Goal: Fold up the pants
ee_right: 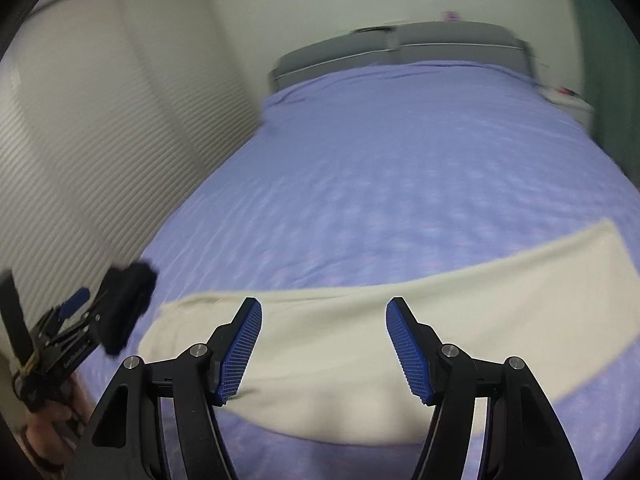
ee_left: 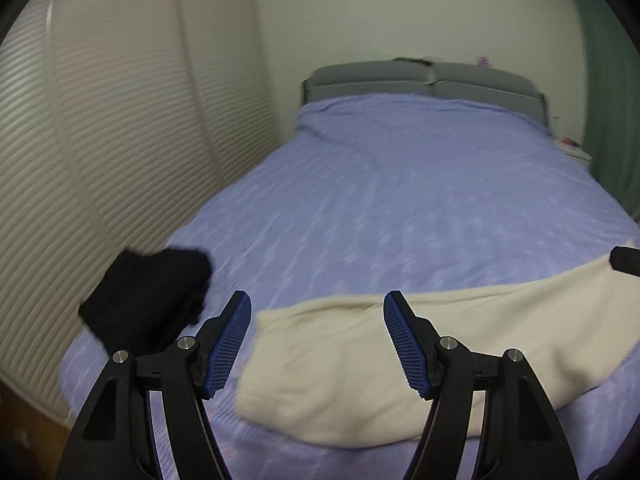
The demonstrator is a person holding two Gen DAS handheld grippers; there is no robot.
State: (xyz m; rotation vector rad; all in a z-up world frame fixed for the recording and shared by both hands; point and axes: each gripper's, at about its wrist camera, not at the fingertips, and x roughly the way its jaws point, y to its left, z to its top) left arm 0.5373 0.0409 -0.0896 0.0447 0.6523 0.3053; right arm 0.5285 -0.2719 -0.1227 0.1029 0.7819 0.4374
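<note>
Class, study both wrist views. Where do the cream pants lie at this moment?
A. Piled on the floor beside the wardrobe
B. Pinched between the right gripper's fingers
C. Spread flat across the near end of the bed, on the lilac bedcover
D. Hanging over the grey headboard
C: the cream pants lie stretched flat on the lilac bedcover near the bed's foot, and both the right gripper and left gripper are open and empty above them.

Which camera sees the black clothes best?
The left wrist view: the black clothes sit whole on the purple bed. In the right wrist view they are blurred, and the left tool partly hides them.
</note>
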